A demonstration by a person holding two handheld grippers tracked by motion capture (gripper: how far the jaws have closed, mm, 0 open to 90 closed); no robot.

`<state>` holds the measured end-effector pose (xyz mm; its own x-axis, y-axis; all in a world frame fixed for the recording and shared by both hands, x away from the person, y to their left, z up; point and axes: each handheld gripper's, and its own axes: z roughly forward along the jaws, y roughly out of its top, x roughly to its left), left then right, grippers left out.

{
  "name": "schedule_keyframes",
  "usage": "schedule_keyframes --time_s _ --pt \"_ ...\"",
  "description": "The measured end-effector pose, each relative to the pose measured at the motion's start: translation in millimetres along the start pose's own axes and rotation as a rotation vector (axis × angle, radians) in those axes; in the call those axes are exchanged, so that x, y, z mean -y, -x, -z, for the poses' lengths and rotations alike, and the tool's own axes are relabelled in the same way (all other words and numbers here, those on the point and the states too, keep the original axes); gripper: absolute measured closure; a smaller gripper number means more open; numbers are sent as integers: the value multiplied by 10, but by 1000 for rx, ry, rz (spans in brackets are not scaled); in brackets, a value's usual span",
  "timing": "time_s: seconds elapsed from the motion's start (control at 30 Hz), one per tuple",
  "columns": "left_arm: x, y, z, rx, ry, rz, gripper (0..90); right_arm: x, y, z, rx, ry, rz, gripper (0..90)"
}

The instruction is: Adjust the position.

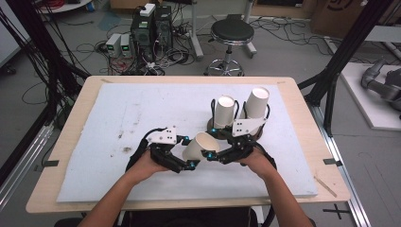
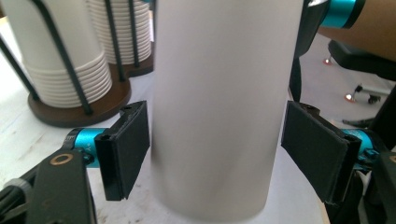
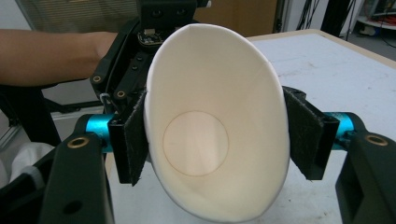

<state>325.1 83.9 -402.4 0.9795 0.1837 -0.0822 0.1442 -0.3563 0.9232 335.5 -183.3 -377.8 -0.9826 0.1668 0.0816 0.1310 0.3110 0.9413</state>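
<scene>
One white paper cup (image 1: 200, 145), squeezed oval, lying between two grippers: right gripper (image 3: 212, 140) clamping its rim; left gripper (image 2: 219, 151) straddling it, pads just clear. Two cup stacks (image 1: 241, 108) standing beyond.

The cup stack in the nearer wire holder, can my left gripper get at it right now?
Probably not yet: the left gripper has a loose paper cup between its open pads, standing between it and the stack.

The paper cup (image 2: 219, 107) runs off the top of the left gripper view, rim unseen, its lower wall blurred, hiding the table behind.
</scene>
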Motion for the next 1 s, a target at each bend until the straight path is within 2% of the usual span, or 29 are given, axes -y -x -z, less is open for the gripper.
schedule_keyframes --time_s 0.1,0.2,0.3,0.37,0.47,0.53,0.63,0.73,0.8,0.87,0.93,1.0 --pt "5 4 4 0 -10 -22 345 -9 -7 -12 -13 4 14 336" --pt "5 6 13 9 -14 -32 360 -14 -17 -14 -19 2 3 336" --pt "0 -1 25 18 15 -13 358 -13 -15 -19 -23 21 -19 271" --pt "0 -10 45 32 46 3 358 -7 -11 -17 -15 55 -42 191" --pt "-1 -29 75 26 62 16 359 0 17 17 -20 79 -81 203" --pt "11 -36 74 27 62 19 364 -6 21 33 -34 78 -59 297" --pt "20 -34 64 26 50 20 366 -11 9 29 -23 67 -30 340" --pt "20 -28 45 11 49 21 351 -17 5 31 -18 59 -12 349" --pt "18 -15 10 -5 27 26 276 -25 -6 24 -2 56 -9 352" --pt "20 -5 -16 -5 14 20 261 -30 -11 12 -4 46 1 355" --pt "20 1 -25 6 9 14 283 -28 -21 -8 -2 27 8 356" --pt "27 -2 -17 5 -1 -1 360 -25 -27 -25 -11 16 14 353"
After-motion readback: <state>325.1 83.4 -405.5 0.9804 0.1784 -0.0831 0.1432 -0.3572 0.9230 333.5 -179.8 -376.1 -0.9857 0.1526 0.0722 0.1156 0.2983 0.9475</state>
